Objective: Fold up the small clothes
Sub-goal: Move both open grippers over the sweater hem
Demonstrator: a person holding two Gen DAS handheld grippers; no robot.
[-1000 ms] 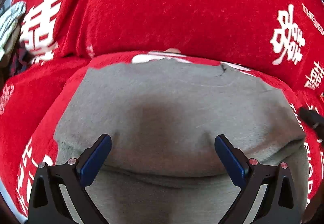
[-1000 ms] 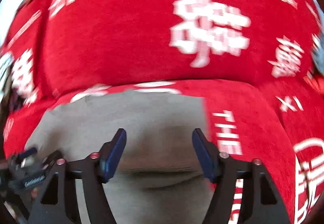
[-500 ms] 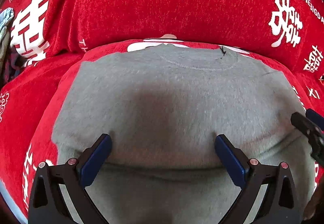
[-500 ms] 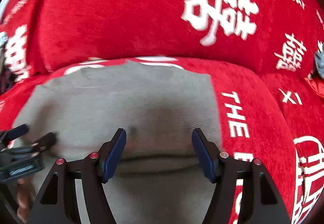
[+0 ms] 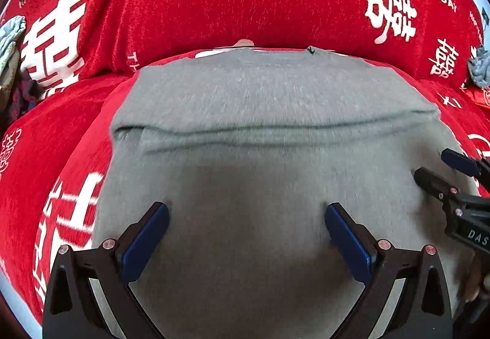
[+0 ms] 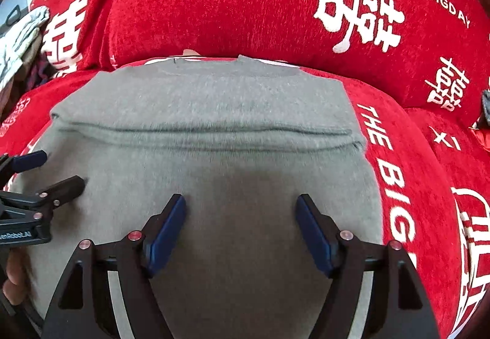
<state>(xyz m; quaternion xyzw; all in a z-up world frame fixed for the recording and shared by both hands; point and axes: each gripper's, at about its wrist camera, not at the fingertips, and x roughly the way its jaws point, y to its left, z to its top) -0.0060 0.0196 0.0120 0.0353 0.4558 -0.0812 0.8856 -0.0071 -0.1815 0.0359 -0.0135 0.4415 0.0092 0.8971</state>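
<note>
Left gripper [image 5: 246, 239] stands spread, nothing pinched; both blue pads hover over the near portion of the grey garment [image 5: 275, 112]. Right gripper [image 6: 240, 233] is opening, with only flat fabric showing between its jaws and no hold taken. The garment lies flat on the red printed sofa cover [image 6: 214, 1], with a fold ridge [image 6: 199, 132] running across its middle and its collar at the far edge. Expect soft, light, limp knit that drapes and slides; pinch a doubled edge or corner.
</note>
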